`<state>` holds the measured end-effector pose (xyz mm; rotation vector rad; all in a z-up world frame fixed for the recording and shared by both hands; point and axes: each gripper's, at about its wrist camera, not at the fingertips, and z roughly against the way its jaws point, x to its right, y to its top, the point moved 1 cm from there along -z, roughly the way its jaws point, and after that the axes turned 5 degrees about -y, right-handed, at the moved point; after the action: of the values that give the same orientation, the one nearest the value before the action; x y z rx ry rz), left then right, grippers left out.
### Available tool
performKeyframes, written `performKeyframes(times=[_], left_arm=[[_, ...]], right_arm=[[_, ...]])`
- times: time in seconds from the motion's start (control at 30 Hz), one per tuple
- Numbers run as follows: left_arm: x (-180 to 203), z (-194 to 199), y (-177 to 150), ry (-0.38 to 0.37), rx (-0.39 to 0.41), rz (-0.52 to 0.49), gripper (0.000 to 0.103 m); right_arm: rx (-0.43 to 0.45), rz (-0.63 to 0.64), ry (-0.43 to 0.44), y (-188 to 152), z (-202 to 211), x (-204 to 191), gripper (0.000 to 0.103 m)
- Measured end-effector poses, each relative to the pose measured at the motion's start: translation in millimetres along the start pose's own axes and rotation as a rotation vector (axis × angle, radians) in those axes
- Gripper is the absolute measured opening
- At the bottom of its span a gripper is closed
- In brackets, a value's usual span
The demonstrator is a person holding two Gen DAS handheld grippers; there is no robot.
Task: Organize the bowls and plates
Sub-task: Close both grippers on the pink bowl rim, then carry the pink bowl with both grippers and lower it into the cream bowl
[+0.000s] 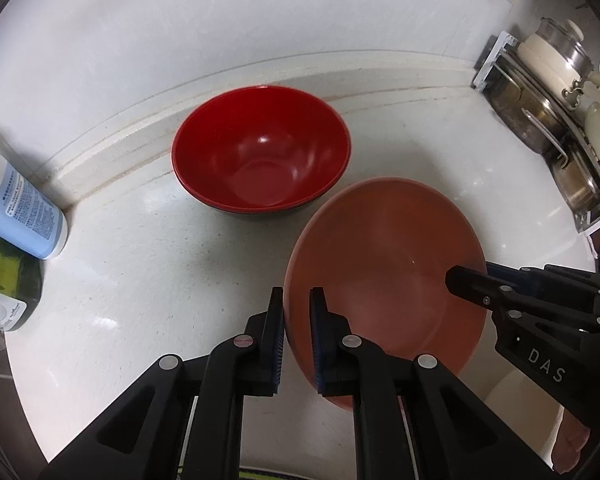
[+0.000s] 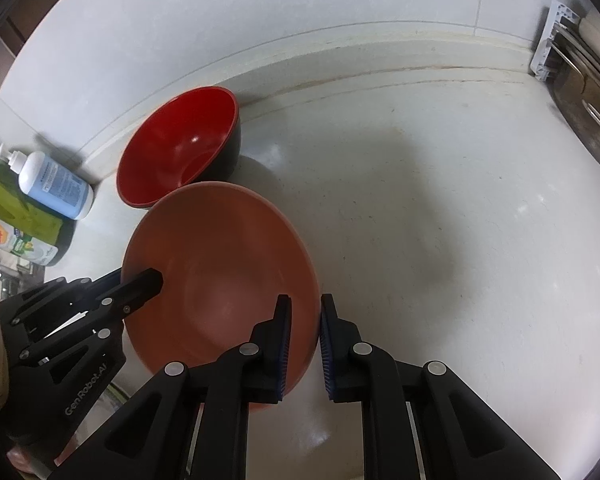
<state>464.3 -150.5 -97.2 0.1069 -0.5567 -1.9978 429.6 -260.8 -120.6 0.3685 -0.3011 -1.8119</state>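
A terracotta bowl [image 1: 384, 276] is held above the white counter, just right of a red bowl with a black outside [image 1: 260, 148]. My left gripper [image 1: 298, 308] is shut on the terracotta bowl's left rim. My right gripper [image 2: 305, 316] straddles the bowl's right rim [image 2: 220, 276], with a small gap at its right pad. The right gripper shows in the left wrist view [image 1: 472, 280] and the left gripper in the right wrist view [image 2: 140, 284]. The red bowl [image 2: 176, 148] sits by the back wall.
A blue-labelled pump bottle [image 1: 20, 208] and a green detergent bottle [image 1: 4, 280] stand at the left. A rack with steel pots and lids [image 1: 556, 120] stands at the right. Bare white counter [image 2: 440, 220] lies right of the bowls.
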Motion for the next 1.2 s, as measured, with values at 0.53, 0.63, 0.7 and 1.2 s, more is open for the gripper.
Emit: performKeyframes(times=[0.53,0.63,0.7,1.2], left_arm=[[39.0,65.7,-17.1,-0.058,0.087,-0.068,0.014],[48.1,77.1,-24.3,-0.072,0.097,-0.083,0.014],[54.8,83.1,-29.1,-0.082,0.100,-0.095,0.014],[104.1,91.5,-76.7,-0.155,0.050,-0.181,0.014]], right_arm=[[0.105,-0.041,-0.012,-30.9,72.3,18.7,0.015],[0.118,-0.052,-0.019,-41.7,85.7,24.5,0.015],[0.127,-0.058,-0.024,-49.2,93.3,28.3,0.015],[0.126,-0.118,-0.087,-112.2,124.2,60.3,0.015]])
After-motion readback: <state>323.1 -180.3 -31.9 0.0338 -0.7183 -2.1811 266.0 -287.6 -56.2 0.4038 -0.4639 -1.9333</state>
